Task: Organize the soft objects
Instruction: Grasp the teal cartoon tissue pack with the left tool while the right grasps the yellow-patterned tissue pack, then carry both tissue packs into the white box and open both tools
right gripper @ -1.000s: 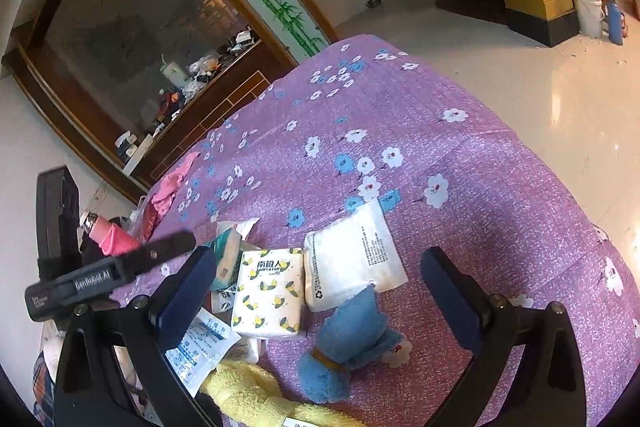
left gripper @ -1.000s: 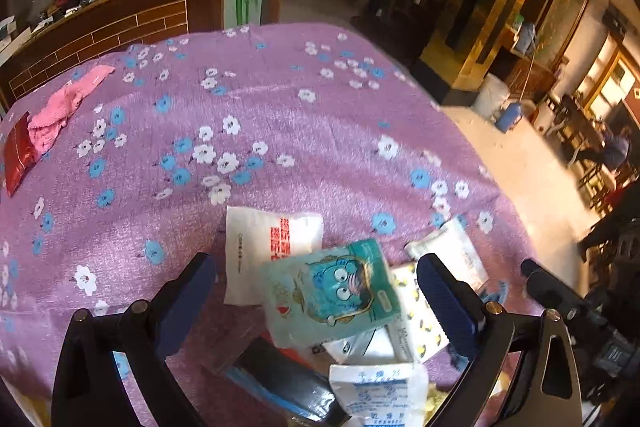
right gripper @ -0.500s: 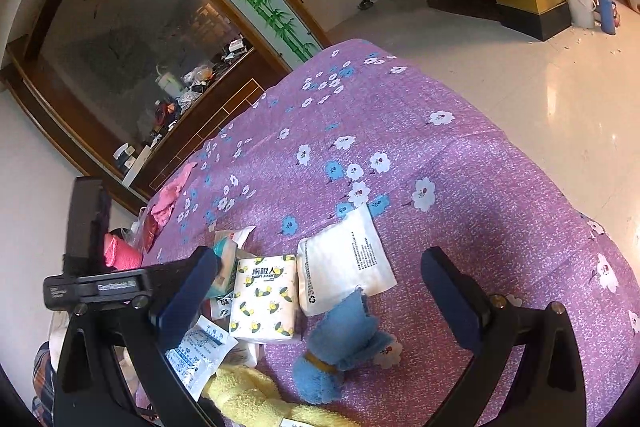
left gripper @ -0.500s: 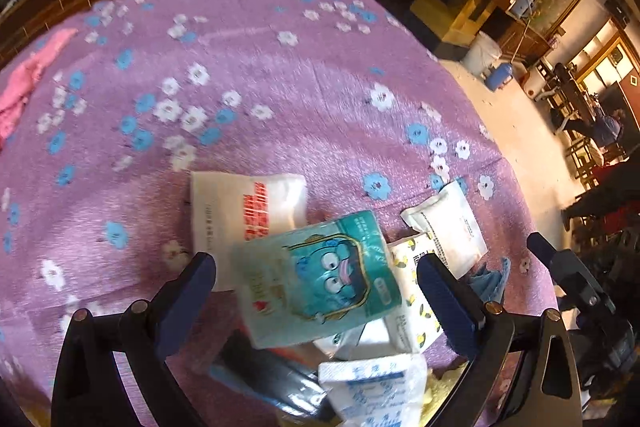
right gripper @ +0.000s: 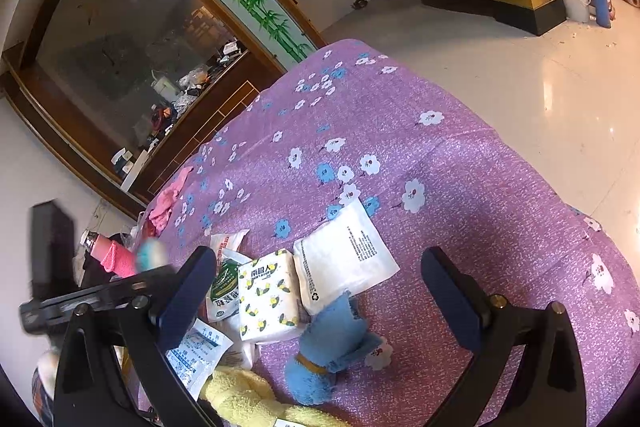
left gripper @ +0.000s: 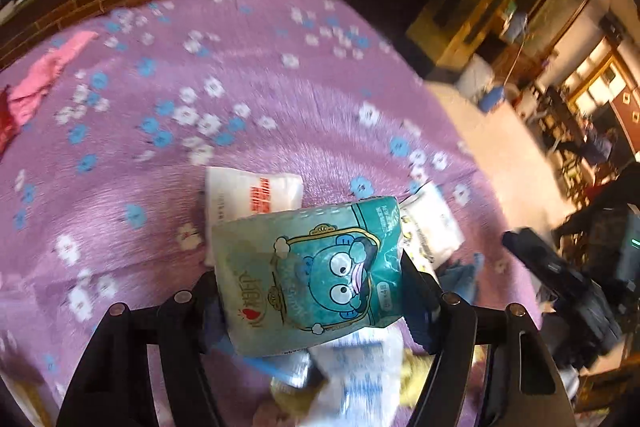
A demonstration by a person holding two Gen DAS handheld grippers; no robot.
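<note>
Teal tissue pack (left gripper: 310, 277) sits clamped between the left gripper (left gripper: 312, 291) fingers, above the purple cloth (left gripper: 240, 99), hiding a white pack (left gripper: 248, 191) partly (the frame is blurred). Right gripper (right gripper: 320, 301) fingers stand apart over a blue towel (right gripper: 332, 347).

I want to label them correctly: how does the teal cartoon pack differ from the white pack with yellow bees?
The teal cartoon pack is clamped in the left gripper above the purple cloth; the bee-print pack lies on that cloth, untouched. The teal one shows a big-eyed cartoon face; the bee-print one is white with small yellow bees. Both look like soft plastic-wrapped tissue packs.
</note>
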